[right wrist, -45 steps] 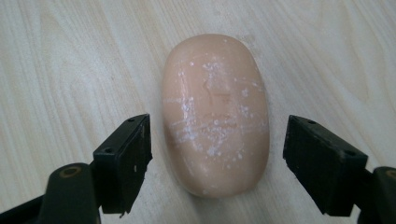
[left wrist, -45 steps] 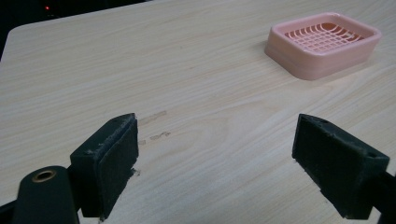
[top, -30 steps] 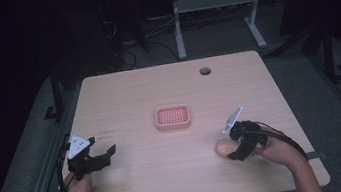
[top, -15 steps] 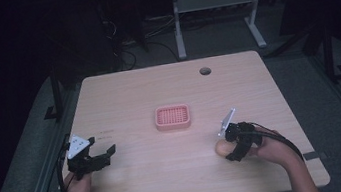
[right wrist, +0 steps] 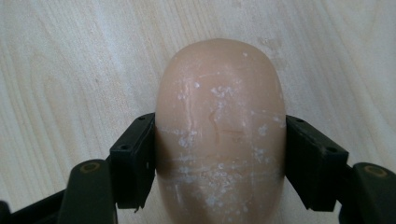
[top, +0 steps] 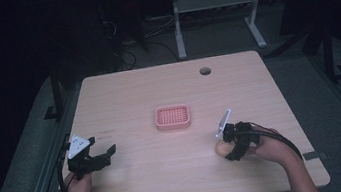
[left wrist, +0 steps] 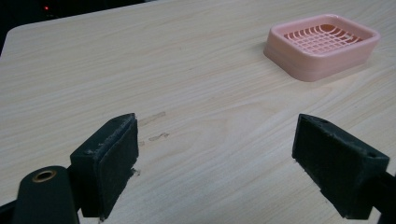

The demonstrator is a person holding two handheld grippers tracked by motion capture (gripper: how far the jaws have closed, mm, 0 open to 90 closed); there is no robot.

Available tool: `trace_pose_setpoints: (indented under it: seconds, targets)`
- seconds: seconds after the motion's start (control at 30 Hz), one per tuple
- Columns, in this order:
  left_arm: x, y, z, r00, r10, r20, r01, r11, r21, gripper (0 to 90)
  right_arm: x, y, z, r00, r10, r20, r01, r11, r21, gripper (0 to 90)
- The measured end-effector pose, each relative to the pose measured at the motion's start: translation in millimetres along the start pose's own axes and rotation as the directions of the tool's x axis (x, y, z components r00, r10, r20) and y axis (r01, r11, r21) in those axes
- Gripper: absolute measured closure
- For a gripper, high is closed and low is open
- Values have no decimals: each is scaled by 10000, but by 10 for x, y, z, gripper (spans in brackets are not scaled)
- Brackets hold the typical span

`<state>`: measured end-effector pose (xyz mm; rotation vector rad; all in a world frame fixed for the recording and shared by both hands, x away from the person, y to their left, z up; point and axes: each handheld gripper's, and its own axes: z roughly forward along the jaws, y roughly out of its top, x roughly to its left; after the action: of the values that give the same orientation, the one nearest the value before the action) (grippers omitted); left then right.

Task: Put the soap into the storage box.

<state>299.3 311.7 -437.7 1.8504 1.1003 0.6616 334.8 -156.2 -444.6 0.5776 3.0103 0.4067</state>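
Right gripper view: right gripper (right wrist: 219,158) clamped on soap bar (right wrist: 219,130) — lift level toward pink dish (top: 173,117), mid-tabletop; left gripper (left wrist: 229,163) agape.

Each hand-held gripper (top: 107,154) black, grey three-cornered plate (top: 77,146) on top, black cable (top: 280,137) trailing; jaw pads dark, screw-holed.

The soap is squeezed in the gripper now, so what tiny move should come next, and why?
Probably lift the soap a little off the table. The right gripper has both jaws pressed against its sides, and the pink dish sits apart, farther up the table, so the soap likely needs raising before it can travel there.
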Motion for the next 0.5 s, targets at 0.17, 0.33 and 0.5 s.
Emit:
trace_pose_setpoints:
  seconds: [0.17, 0.33, 0.5]
  targets:
    - [-2, 1, 3, 10000, -5, 10, 5, 10000, 5, 142, 13, 17, -1, 9998, -200, -24, 200, 9998, 88, 318]
    - [-3, 1, 6, 10000, 9, 10, -9, 10000, -10, 142, 9, 19, -14, 9998, -200, -87, 200, 9998, -10, 319]
    - [4, 2, 4, 10000, -32, -12, 32, 10000, -13, 142, -1, 45, -71, 9995, -288, -92, 286, 9993, -256, 319]
